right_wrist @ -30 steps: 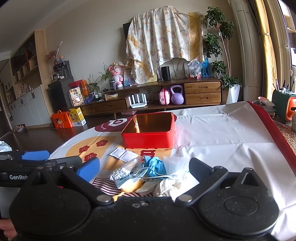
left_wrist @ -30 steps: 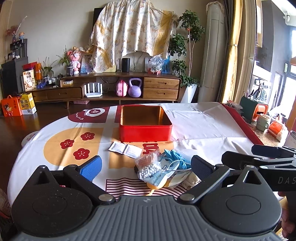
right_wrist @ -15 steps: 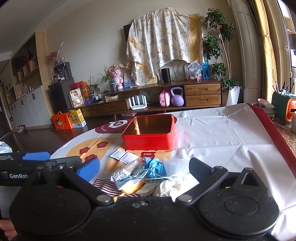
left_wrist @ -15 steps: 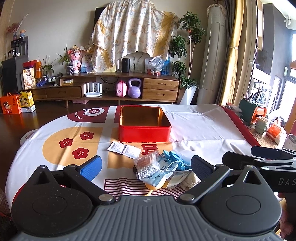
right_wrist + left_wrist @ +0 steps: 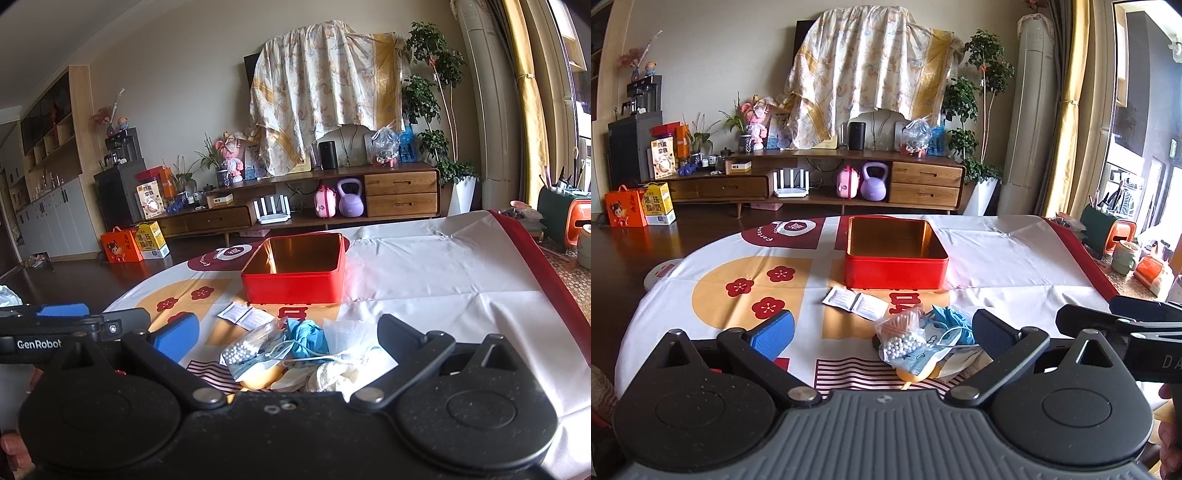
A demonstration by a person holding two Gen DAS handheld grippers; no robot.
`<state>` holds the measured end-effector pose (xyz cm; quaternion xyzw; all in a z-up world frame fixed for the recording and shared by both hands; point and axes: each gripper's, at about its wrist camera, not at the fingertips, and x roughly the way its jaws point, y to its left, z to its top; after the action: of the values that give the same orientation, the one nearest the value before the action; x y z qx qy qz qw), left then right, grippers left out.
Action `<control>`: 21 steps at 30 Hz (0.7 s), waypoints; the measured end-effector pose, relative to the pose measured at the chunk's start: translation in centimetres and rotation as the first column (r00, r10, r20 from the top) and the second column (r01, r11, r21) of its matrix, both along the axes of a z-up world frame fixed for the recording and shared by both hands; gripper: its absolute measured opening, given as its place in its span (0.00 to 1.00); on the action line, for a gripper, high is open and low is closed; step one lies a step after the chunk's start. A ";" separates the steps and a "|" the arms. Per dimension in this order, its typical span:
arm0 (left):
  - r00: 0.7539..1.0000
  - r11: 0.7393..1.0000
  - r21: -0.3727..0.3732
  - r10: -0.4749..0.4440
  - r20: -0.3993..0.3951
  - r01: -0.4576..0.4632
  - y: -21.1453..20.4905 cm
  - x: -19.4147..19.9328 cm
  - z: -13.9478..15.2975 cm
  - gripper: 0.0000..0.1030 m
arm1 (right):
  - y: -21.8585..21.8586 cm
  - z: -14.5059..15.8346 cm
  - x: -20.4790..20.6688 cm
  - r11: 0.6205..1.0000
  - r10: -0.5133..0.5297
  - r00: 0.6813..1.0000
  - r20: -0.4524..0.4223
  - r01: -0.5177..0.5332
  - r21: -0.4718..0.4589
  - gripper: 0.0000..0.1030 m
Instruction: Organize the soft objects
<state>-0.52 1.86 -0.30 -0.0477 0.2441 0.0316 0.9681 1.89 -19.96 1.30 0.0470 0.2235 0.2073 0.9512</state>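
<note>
Both the left gripper (image 5: 882, 332) and right gripper (image 5: 286, 338) hover with fingers spread and empty — framing the heap of soft things (image 5: 925, 341) just ahead, bead bag (image 5: 903, 338) and blue glove (image 5: 306, 338) among them — presumably bound for the open red tin (image 5: 895, 258) beyond.

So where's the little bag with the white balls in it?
The small clear plastic bag of white beads lies on the tablecloth at the left of the soft pile, against the blue rubber glove, nearer than the open red metal tin.
</note>
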 end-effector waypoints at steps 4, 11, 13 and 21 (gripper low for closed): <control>1.000 1.000 0.001 -0.002 0.001 0.002 0.1 0.0 0.0 1.00 | -0.1 0.1 0.1 1.000 -0.003 1.000 0.002 0.003 -0.004 1.00; 1.000 1.000 0.002 -0.004 -0.001 0.004 0.1 -0.1 0.0 1.00 | -0.1 -0.1 0.3 1.000 0.001 1.000 0.005 -0.001 -0.009 1.00; 1.000 1.000 0.001 -0.004 -0.006 0.004 0.2 0.1 -0.1 1.00 | -0.3 -0.2 0.6 1.000 0.010 1.000 0.000 -0.010 -0.012 1.00; 0.999 1.000 0.014 0.000 -0.041 0.000 0.8 2.7 -1.0 1.00 | -0.1 -1.3 2.9 0.997 0.061 0.997 -0.051 -0.063 -0.047 0.99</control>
<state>2.20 2.66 -1.26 -0.0402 0.2636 0.0344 0.9632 4.78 -20.08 0.02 0.0220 0.2536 0.2299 0.9393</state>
